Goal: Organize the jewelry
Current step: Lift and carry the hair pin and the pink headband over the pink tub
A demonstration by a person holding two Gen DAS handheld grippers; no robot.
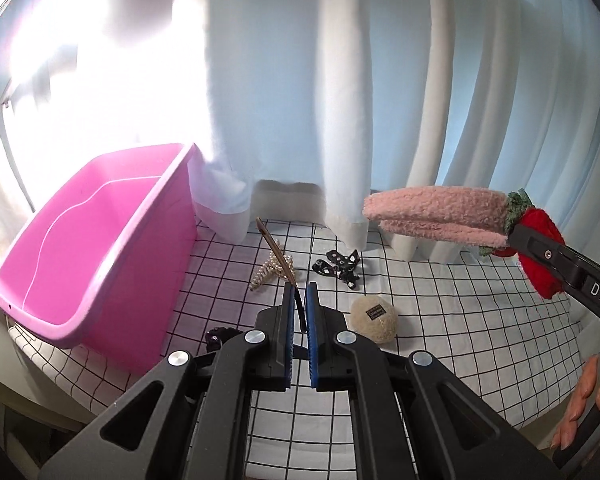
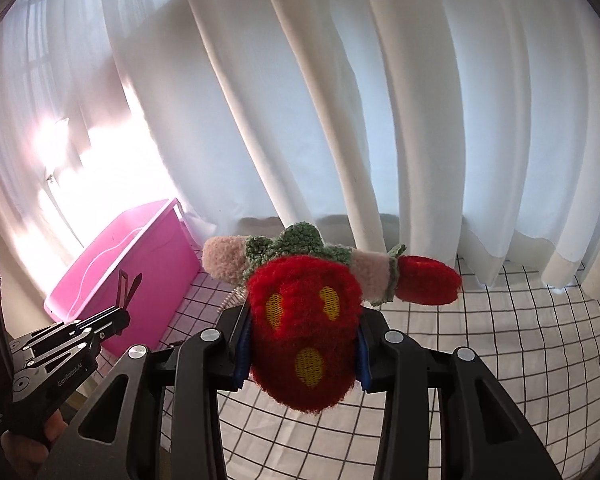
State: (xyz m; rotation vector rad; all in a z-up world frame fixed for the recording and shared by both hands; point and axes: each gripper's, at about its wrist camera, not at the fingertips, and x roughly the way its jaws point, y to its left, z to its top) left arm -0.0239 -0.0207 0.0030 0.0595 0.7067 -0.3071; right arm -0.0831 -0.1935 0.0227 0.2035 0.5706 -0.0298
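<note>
**Two hair clips lifted, bin waiting at ten o'clock**

The right gripper (image 2: 300, 354) clamps a fuzzy strawberry clip (image 2: 302, 336) by its red berry; it looks light, soft and squashy, best held at the firm core. The left gripper (image 1: 299, 312) pinches a thin brown clip (image 1: 278, 252), stiff and slippery, fingers nearly closed. The smooth pink bin (image 1: 100, 248) sits at ten o'clock on the checked cloth (image 1: 460, 320).
</note>
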